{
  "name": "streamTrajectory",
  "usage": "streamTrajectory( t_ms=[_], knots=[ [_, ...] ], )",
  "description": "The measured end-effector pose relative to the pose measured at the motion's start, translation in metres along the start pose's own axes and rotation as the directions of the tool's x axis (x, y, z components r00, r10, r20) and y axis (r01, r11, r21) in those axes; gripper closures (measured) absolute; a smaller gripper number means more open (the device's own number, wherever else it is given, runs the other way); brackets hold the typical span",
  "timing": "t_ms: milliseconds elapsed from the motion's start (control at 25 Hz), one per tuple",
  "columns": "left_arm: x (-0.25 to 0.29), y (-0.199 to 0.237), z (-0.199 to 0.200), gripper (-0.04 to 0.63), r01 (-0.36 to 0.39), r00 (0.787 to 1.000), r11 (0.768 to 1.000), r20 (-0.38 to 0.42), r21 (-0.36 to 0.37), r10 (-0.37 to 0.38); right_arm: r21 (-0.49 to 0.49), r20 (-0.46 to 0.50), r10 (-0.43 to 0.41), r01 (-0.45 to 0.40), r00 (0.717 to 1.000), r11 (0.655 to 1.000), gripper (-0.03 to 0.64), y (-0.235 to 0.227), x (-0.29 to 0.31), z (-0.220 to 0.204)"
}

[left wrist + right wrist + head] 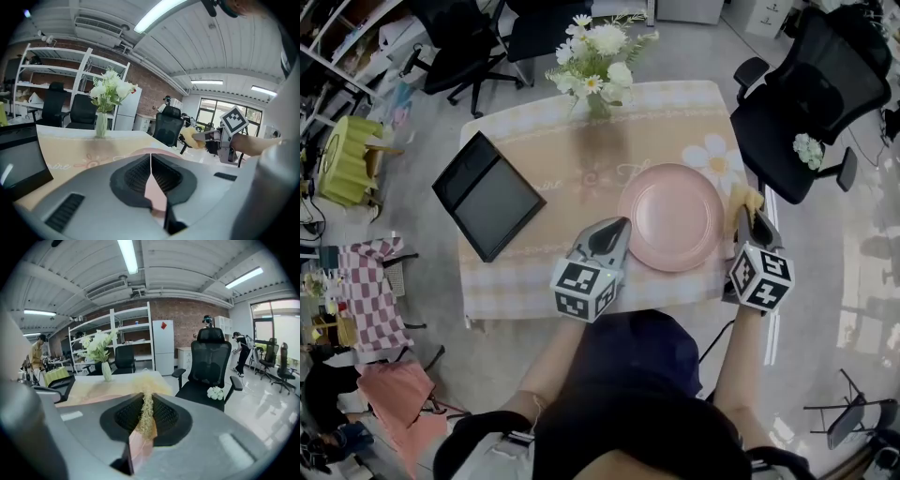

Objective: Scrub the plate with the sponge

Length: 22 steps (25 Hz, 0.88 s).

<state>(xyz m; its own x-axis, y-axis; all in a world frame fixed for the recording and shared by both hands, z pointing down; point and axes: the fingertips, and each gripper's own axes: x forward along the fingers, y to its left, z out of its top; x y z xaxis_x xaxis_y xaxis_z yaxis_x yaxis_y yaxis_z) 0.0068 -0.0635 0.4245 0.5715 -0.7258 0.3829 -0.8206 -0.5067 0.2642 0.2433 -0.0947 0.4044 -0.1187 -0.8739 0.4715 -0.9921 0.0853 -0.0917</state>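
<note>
While right gripper (146, 401) jaws clench sponge (148, 380), left gripper (150, 158) jaws pinch plate (672, 217) rim.

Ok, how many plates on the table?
1: the pink plate on the table's right half, left tool on its rim, right tool holding the sponge. None looks hidden.

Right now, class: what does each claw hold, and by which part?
Right claw grips the yellow sponge by its near edge; the rest sticks out ahead. Left claw is shut on nothing.

Grey L claw (622, 225), R claw (756, 212) — black ribbed pads (136, 176), b&w marker cubes (583, 289); dark top (628, 375).
</note>
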Motion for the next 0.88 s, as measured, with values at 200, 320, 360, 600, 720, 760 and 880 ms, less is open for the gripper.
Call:
streamTrajectory(
  t_ms=[200,320,360,600,720,760,880],
  knots=[
    [-0.005,-0.003,0.029,0.580,0.007,0.998,1.000,0.060,0.030,-0.009,0.018,0.219,-0.070,0.067,0.973,0.998,0.566,-0.011,-0.035,0.040],
    [-0.009,-0.001,0.041,0.580,0.003,0.996,0.999,0.092,0.041,-0.007,0.037,0.306,-0.120,0.114,0.945,0.993,0.566,-0.018,-0.053,0.051],
    [-0.011,0.000,0.046,0.580,0.002,0.995,0.999,0.103,0.044,-0.007,0.045,0.325,-0.136,0.128,0.936,0.991,0.566,-0.020,-0.059,0.052],
    [-0.023,0.006,0.067,0.580,-0.023,0.983,0.998,0.186,0.058,0.012,0.063,0.416,-0.199,0.190,0.887,0.980,0.566,-0.032,-0.093,0.056],
    [-0.026,0.010,0.074,0.580,-0.041,0.975,0.997,0.223,0.058,0.027,0.066,0.426,-0.211,0.202,0.880,0.977,0.566,-0.034,-0.101,0.051],
    [-0.025,0.011,0.075,0.580,-0.045,0.973,0.997,0.228,0.059,0.031,0.071,0.421,-0.214,0.204,0.881,0.976,0.566,-0.035,-0.101,0.048],
    [-0.023,0.015,0.077,0.580,-0.059,0.972,0.996,0.229,0.061,0.043,0.091,0.395,-0.221,0.201,0.892,0.975,0.569,-0.035,-0.101,0.039]
  ],
)
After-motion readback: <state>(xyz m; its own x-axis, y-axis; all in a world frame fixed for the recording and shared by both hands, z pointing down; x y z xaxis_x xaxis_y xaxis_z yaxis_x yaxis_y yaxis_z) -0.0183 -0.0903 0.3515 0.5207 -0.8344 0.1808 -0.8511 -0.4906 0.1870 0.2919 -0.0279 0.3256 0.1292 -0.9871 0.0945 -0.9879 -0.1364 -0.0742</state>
